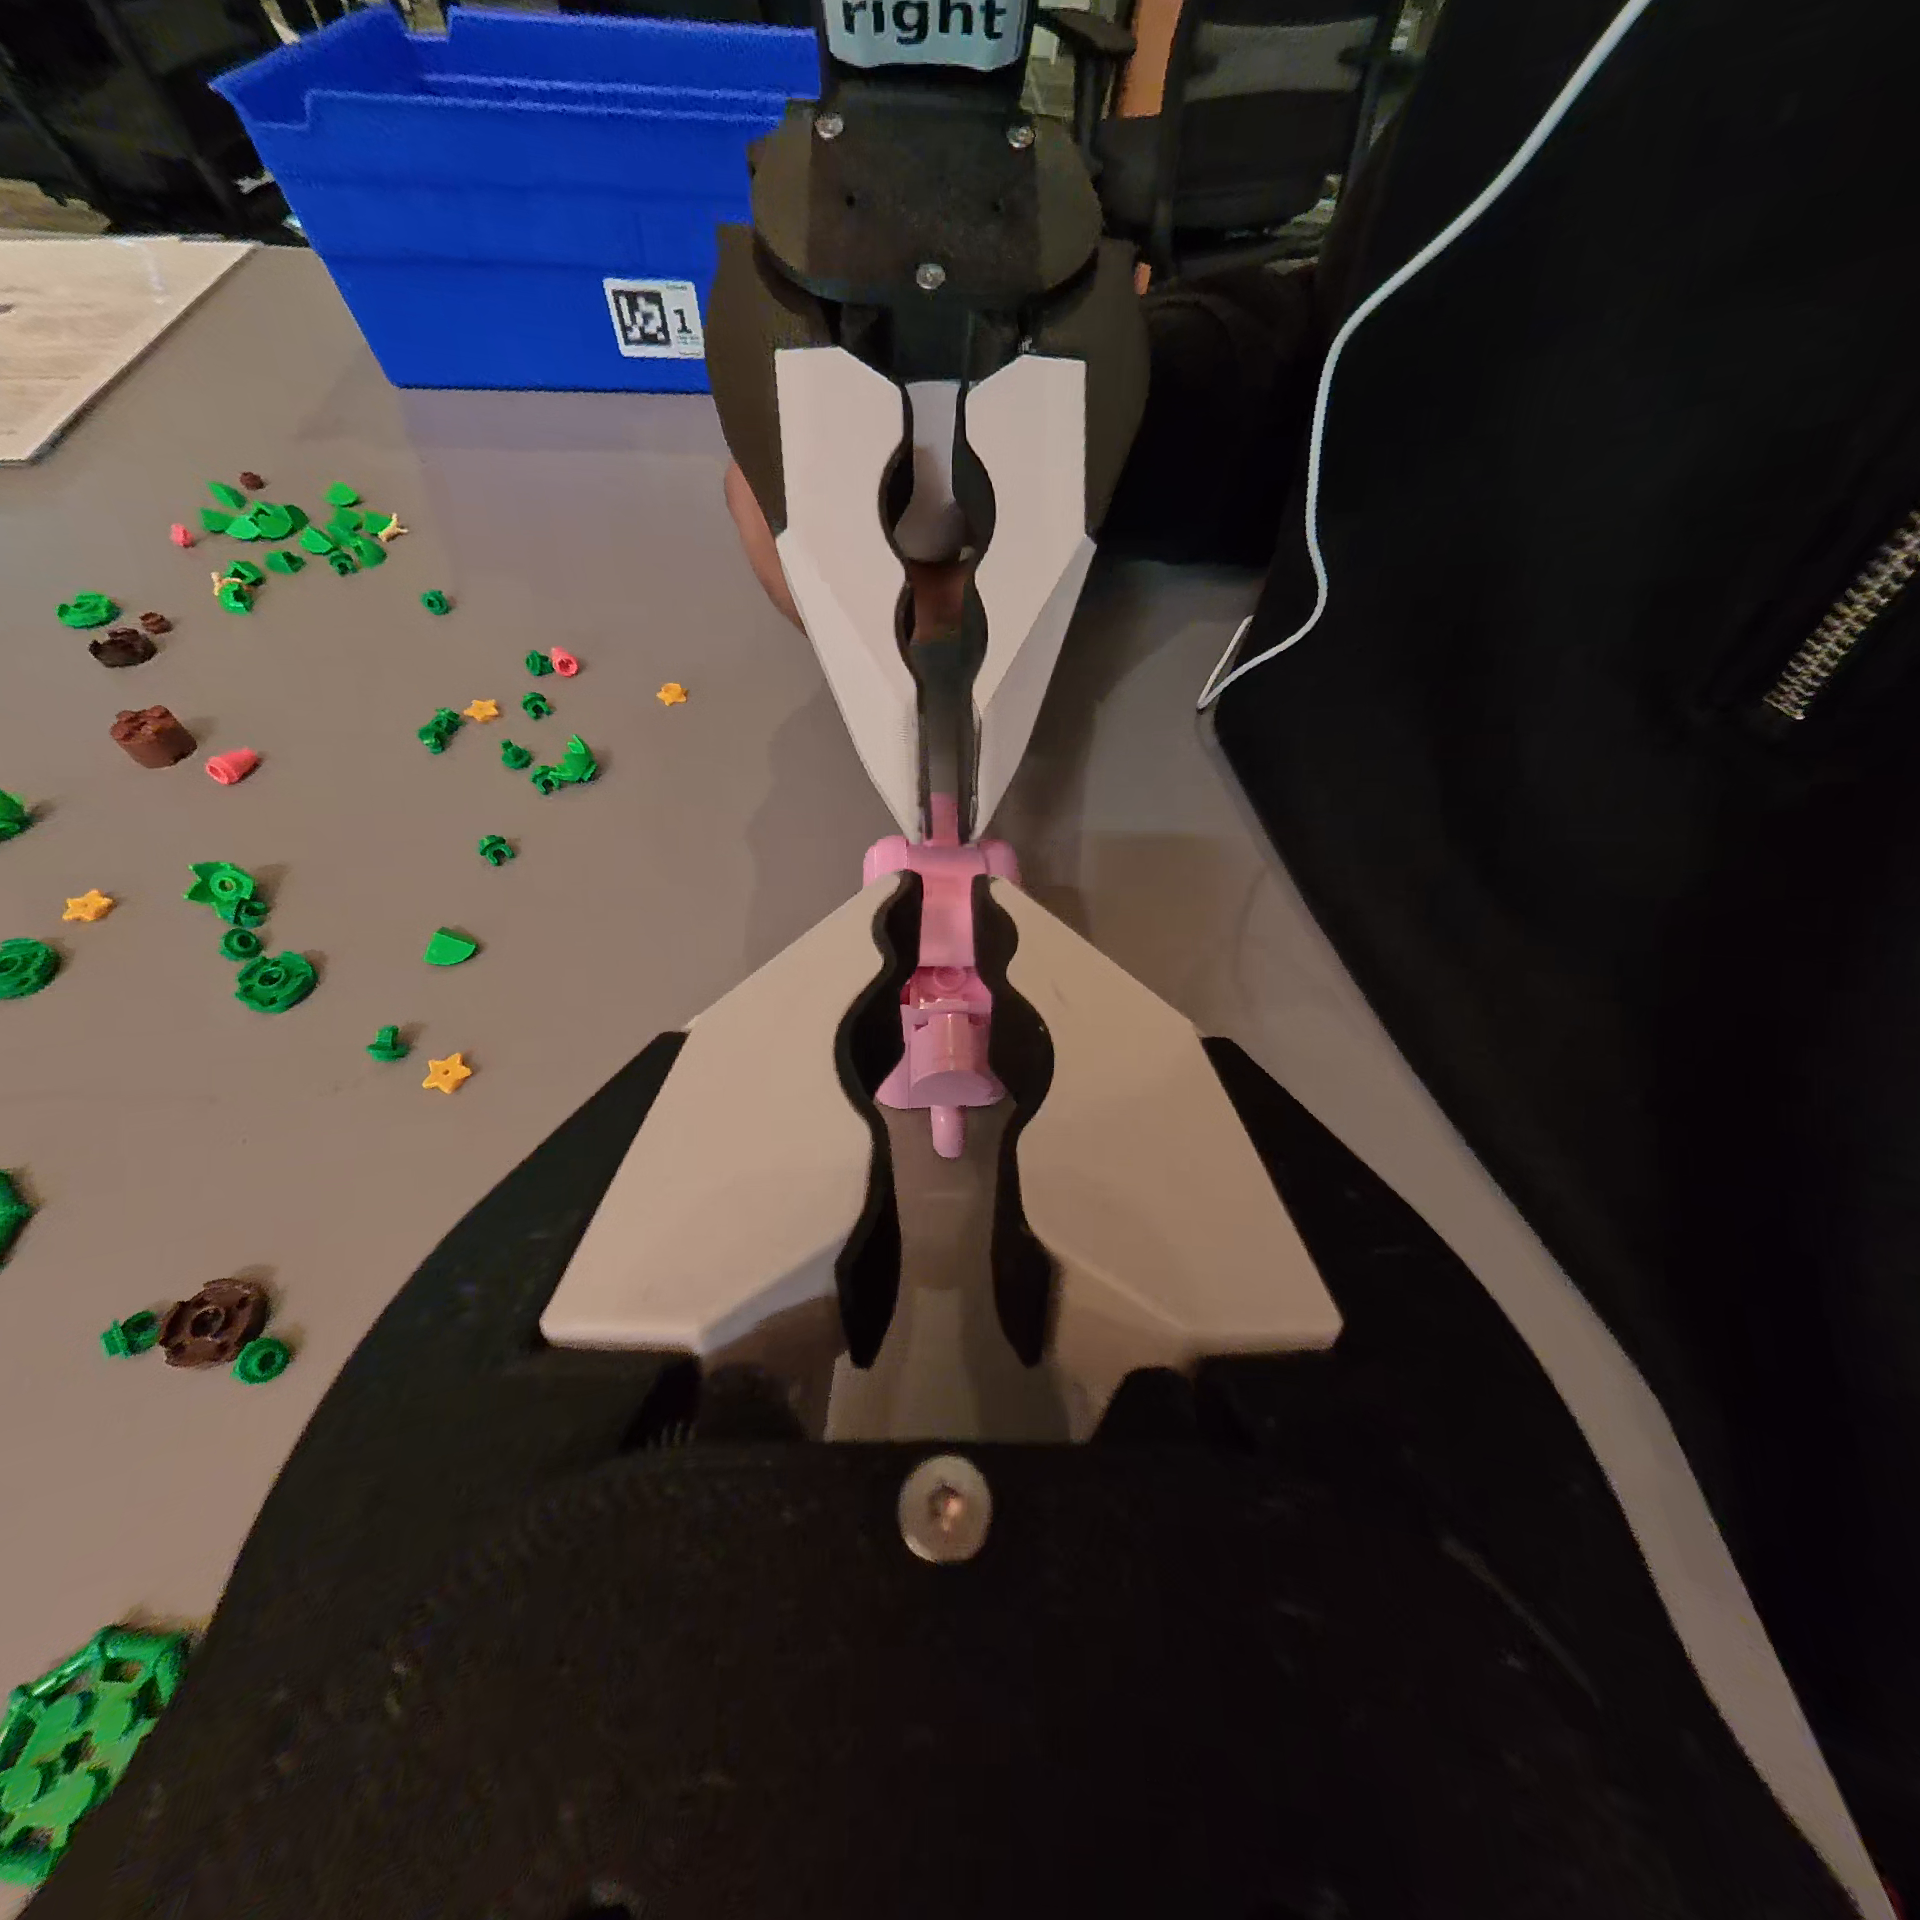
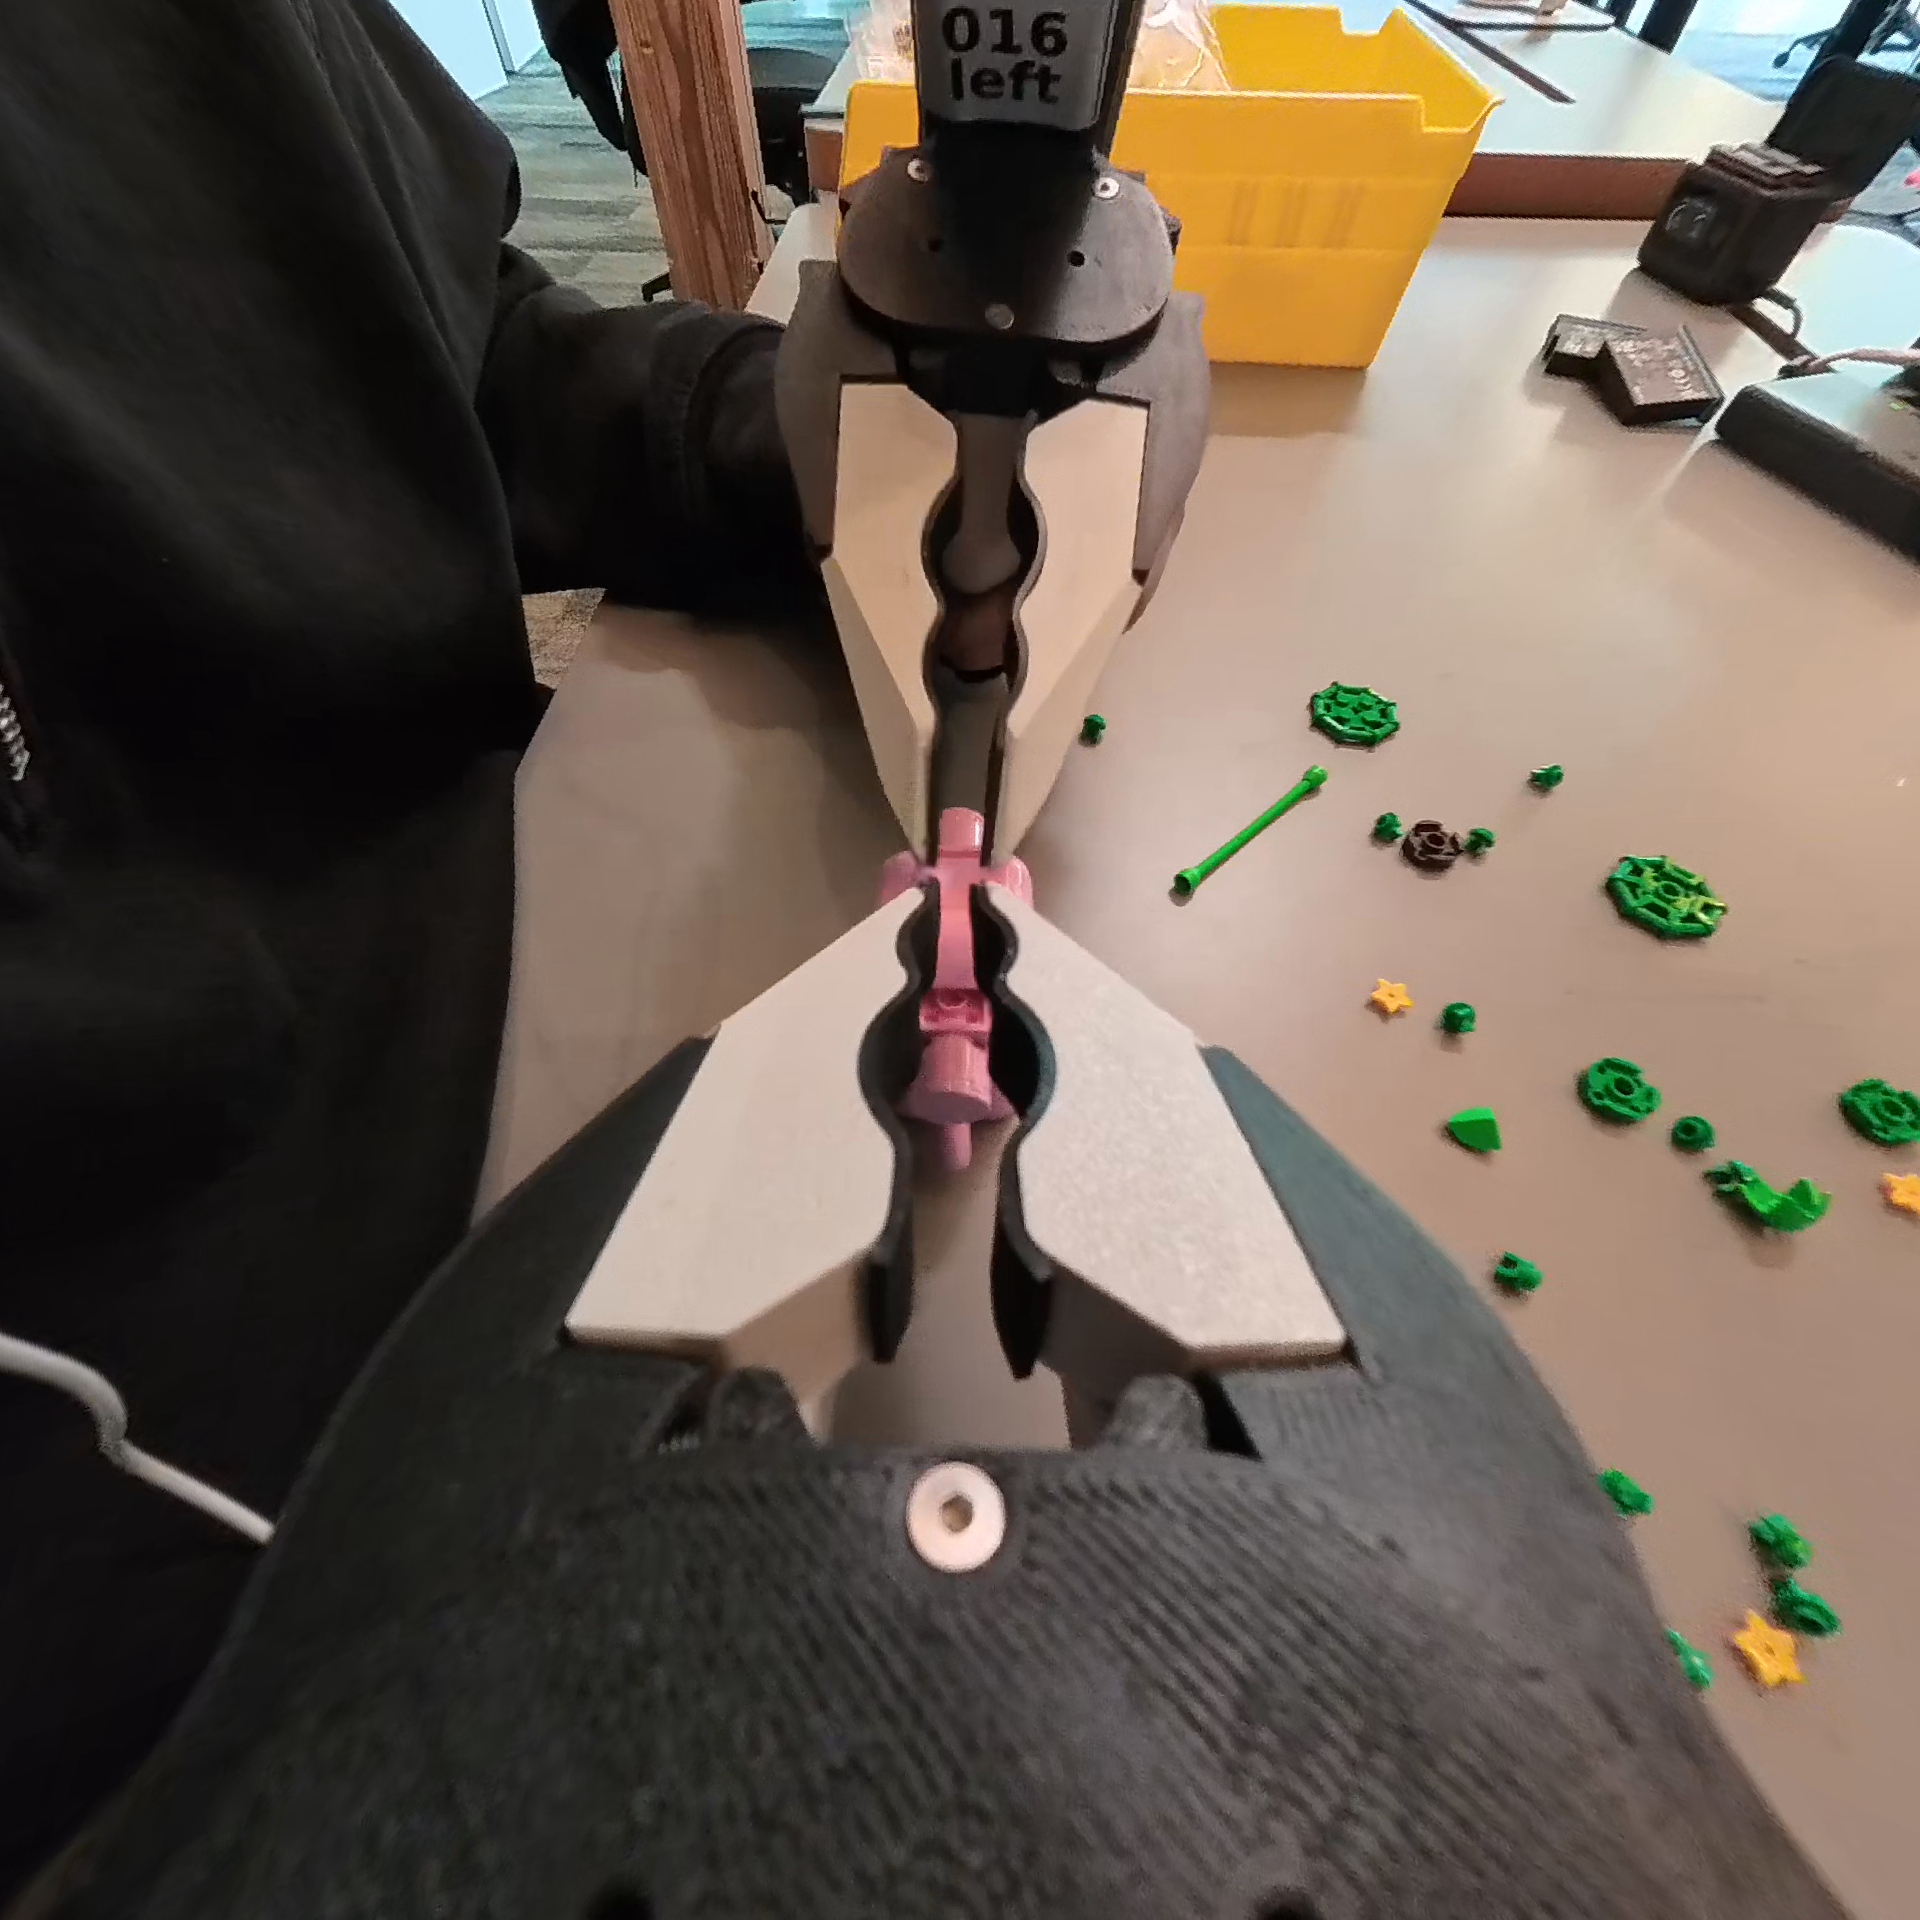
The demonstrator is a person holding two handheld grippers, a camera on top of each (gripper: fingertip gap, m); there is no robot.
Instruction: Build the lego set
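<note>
We had the left gripper (image 1: pixel 943 883) pinched narrow on a pink lego assembly (image 1: pixel 940 997), held in the air over the table (image 1: pixel 623 1039). The right gripper (image 2: pixel 948 894) met it tip to tip, fingers clamped on the same pink piece. Risk as we judged it: pushing off-axis could pop a joint, or the part could slip and drop among the loose green pieces (image 1: pixel 260 966).

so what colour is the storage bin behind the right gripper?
Blue plastic bin, clearest in the left wrist view.

Loose pieces (image 1: pixel 260 935) lie before the bin (image 1: pixel 520 208).
</note>
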